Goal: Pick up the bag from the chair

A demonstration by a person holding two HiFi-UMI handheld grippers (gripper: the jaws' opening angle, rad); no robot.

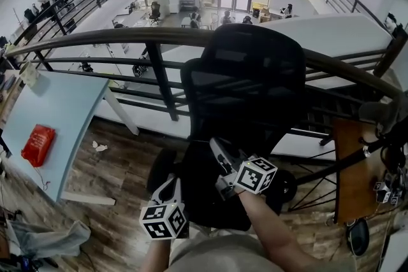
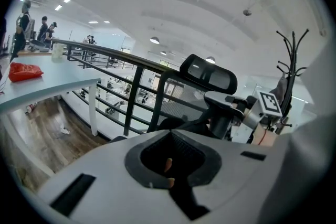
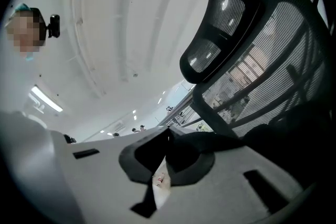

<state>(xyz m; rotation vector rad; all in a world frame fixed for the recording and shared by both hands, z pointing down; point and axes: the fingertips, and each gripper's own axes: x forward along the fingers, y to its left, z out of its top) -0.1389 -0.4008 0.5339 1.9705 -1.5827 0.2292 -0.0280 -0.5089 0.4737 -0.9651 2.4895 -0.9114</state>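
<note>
Bag [image 1: 204, 200] and chair [image 1: 245, 83] are both black, so the one is hardly told from the other. The bag is taken to be the dark mass lying on the seat below the mesh back, and its outline cannot be traced. The chair is stood with its back to the railing [image 1: 83, 41] and its seat turned toward the person, so that the seat can be reached from the front with both arms. A pale tabletop [image 1: 60, 111] is seen well apart at the left and plays no part.

The right gripper [image 1: 218, 148] is held low over the seat and pointed at the back, judged so that the bag is met by it first. The left gripper [image 1: 171, 185] is held just beside the seat's left edge, presumably as support.

In the left gripper view the tongs are seen drawn together with nothing between them. In the right gripper view the tongs are likewise closed. A dark fold is seen at their notch, but whether bag cloth is pinched there cannot be made out. The lift is judged not yet begun.
</note>
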